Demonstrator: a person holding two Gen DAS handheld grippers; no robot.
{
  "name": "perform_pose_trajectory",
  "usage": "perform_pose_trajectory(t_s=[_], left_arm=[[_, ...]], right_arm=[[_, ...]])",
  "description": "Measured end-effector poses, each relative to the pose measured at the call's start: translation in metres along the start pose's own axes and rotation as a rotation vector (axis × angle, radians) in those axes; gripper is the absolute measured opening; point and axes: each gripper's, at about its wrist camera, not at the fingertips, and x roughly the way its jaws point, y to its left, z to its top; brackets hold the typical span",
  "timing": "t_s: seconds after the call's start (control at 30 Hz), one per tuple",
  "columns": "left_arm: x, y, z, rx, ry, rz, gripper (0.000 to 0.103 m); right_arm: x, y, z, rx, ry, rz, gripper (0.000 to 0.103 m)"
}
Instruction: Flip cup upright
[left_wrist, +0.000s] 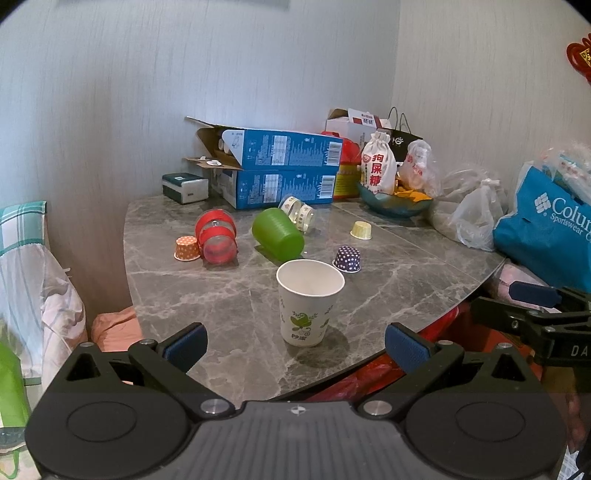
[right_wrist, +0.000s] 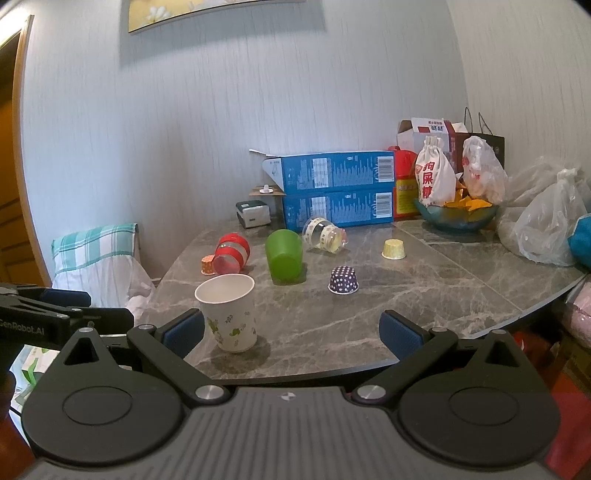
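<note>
A white paper cup (left_wrist: 308, 301) with green leaf print stands upright, mouth up, near the front edge of the grey marble table (left_wrist: 221, 295); it also shows in the right wrist view (right_wrist: 228, 312). My left gripper (left_wrist: 295, 345) is open and empty, its pads on either side of the cup and short of it. My right gripper (right_wrist: 291, 334) is open and empty, to the right of the cup. A green cup (left_wrist: 277, 236) stands mouth down farther back. A red-banded clear cup (left_wrist: 217, 240) and a clear cup with white bands (left_wrist: 300, 214) lie on their sides.
Small paper cups stand mouth down: orange (left_wrist: 187, 248), purple dotted (left_wrist: 347, 259), yellow (left_wrist: 361, 230). Blue boxes (left_wrist: 280, 166), a bowl with a cloth bag (left_wrist: 395, 201), plastic bags (left_wrist: 476, 214) and a blue bag (left_wrist: 546, 229) crowd the back and right. A chair (right_wrist: 96, 254) stands left.
</note>
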Motion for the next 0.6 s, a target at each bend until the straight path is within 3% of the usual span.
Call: perform_pose_trajectory(t_s=[0.6], left_arm=[[-0.0006,-0.0004,-0.0017,0.009,-0.024,-0.001,0.103]], right_arm=[[0.0012,-0.0009,-0.0014,0.004,0.006,0.002,0.102]])
